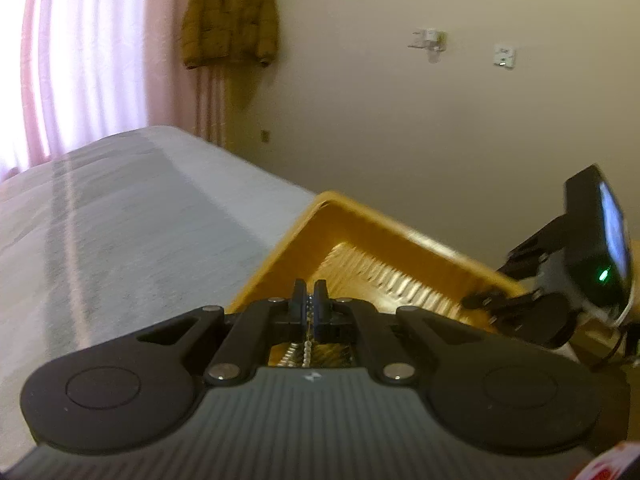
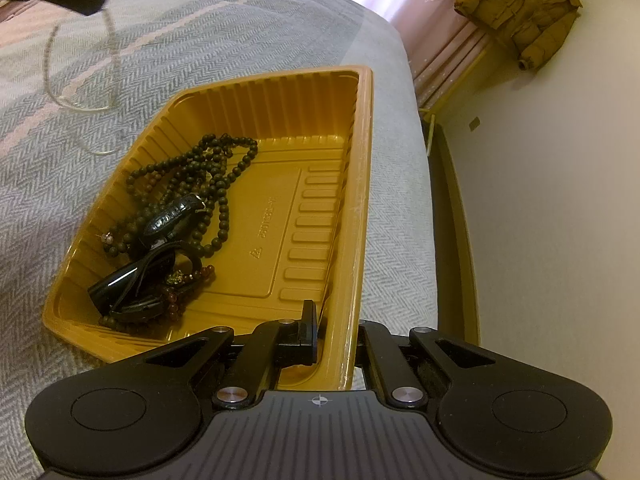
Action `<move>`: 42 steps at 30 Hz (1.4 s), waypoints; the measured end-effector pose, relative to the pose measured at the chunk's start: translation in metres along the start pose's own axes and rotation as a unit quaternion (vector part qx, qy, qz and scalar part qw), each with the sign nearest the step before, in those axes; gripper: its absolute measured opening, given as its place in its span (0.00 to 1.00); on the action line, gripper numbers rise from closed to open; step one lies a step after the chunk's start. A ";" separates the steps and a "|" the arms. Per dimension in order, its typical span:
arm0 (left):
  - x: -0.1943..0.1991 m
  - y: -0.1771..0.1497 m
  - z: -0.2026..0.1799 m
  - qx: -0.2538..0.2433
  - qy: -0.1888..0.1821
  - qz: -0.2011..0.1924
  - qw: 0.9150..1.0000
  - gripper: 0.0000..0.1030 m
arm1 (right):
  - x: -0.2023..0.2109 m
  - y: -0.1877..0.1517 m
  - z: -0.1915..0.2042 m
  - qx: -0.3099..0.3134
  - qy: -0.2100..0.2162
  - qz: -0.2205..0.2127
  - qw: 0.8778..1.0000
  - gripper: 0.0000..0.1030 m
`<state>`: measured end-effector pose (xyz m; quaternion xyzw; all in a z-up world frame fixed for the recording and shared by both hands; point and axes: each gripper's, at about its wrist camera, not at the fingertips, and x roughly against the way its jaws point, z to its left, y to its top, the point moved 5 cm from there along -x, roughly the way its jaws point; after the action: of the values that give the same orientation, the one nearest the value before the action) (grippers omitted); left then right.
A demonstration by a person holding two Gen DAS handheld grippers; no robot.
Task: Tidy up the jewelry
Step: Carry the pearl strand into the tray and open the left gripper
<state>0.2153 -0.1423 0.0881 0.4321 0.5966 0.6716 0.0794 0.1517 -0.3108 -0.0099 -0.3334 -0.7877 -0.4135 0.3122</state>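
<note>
Pinched between the left gripper's [image 1: 309, 300] fingers, a pale bead necklace [image 1: 307, 347] is held over the yellow tray [image 2: 362, 184]; its wall is clamped by the right gripper [image 2: 334, 330], dark beads [image 2: 208, 184] inside.

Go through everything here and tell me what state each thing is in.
Left gripper: shut on pale bead chain, lifted above the bed.
Right gripper: jaws clamped on the tray's rim.
Yellow tray: on the bed, partly filled.
Dark bead necklaces: piled in tray.
</note>
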 end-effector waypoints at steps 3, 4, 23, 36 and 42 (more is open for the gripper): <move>-0.011 0.010 -0.019 -0.005 -0.020 -0.004 1.000 0.02 | 0.000 0.000 0.000 0.000 0.001 0.000 1.000 0.04; -0.015 0.013 -0.025 -0.007 -0.027 -0.004 1.000 0.02 | 0.000 0.000 0.000 0.000 0.001 0.000 1.000 0.04; -0.095 -0.009 -0.067 0.010 -0.078 0.057 0.995 0.02 | 0.000 0.000 -0.003 0.001 0.009 -0.002 1.000 0.04; -0.083 -0.010 -0.049 0.027 -0.064 0.043 0.997 0.32 | -0.001 -0.001 -0.004 -0.002 0.010 -0.001 1.000 0.04; -0.066 -0.017 -0.022 0.050 -0.033 0.039 0.997 0.36 | 0.000 0.000 -0.003 -0.003 0.010 -0.002 1.000 0.04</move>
<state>0.2343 -0.1948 0.0434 0.4805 0.6091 0.6289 0.0515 0.1524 -0.3140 -0.0085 -0.3288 -0.7839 -0.4194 0.3185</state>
